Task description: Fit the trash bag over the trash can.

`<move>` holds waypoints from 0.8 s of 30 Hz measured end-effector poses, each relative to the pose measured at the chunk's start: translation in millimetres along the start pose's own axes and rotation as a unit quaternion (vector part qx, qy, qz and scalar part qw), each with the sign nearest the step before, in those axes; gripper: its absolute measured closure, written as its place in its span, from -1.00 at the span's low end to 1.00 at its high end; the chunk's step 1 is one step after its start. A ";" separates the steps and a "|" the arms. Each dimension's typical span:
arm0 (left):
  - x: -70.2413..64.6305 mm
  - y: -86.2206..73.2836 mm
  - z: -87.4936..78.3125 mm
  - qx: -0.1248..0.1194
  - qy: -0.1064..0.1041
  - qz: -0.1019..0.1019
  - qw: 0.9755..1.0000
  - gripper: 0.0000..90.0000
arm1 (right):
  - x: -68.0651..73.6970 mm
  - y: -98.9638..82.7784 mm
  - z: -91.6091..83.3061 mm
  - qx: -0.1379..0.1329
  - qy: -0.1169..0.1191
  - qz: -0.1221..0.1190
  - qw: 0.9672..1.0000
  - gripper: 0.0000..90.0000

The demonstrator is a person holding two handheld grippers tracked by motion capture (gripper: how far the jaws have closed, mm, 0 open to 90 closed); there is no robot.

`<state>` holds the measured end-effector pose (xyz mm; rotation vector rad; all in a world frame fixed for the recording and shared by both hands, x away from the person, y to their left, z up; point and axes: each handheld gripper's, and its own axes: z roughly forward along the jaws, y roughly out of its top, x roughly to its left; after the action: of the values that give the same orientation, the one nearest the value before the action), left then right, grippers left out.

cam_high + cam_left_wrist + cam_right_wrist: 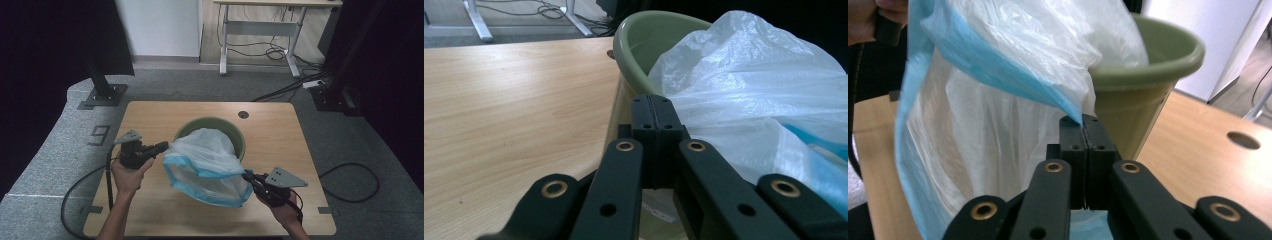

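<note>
A green bin [239,136] stands in the middle of the wooden table [150,115]. A thin white plastic bag with a blue rim [205,162] lies partly in the bin and is stretched out over its near side, mouth facing the person. My left gripper [166,146] is shut on the bag's left rim; in the left gripper view its jaws [655,100] meet against the plastic bag [749,80] beside the bin [634,50]. My right gripper [246,174] is shut on the bag's right rim, pinching the blue edge [1068,107] in front of the bin [1148,70].
A round cable hole [243,114] sits in the table's far side. A white-legged desk [260,30] with loose cables stands beyond on the grey carpet. Black frame posts [102,80] rise at both far corners. A cable [350,180] loops on the floor at right.
</note>
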<state>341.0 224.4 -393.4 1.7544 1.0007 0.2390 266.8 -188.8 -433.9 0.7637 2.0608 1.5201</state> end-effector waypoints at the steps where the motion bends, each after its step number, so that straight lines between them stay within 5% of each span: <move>1: 0.0 0.5 -0.4 0.000 -0.001 0.001 1.000 1.00 | -0.7 2.1 -1.5 -0.002 -0.006 -0.003 1.000 0.97; 6: -0.1 3.9 -1.1 -0.003 -0.005 0.002 1.000 1.00 | -13.3 11.5 -9.2 -0.012 -0.044 0.007 0.999 0.98; 12: 1.0 13.3 2.7 0.000 0.000 0.006 1.000 1.00 | -34.7 31.8 -4.7 -0.023 -0.059 0.009 0.998 0.98; 18: 2.5 25.4 9.8 0.008 0.014 0.017 1.000 1.00 | -58.7 48.7 18.4 -0.012 -0.079 0.007 0.997 0.98; 24: 11.6 32.7 17.4 0.012 0.017 0.007 1.000 1.00 | -82.5 52.3 47.7 0.011 -0.088 0.024 0.996 0.98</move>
<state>375.2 217.7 -376.3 1.7846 1.0191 0.2687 367.2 -198.8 -393.7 0.9275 1.9450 1.4025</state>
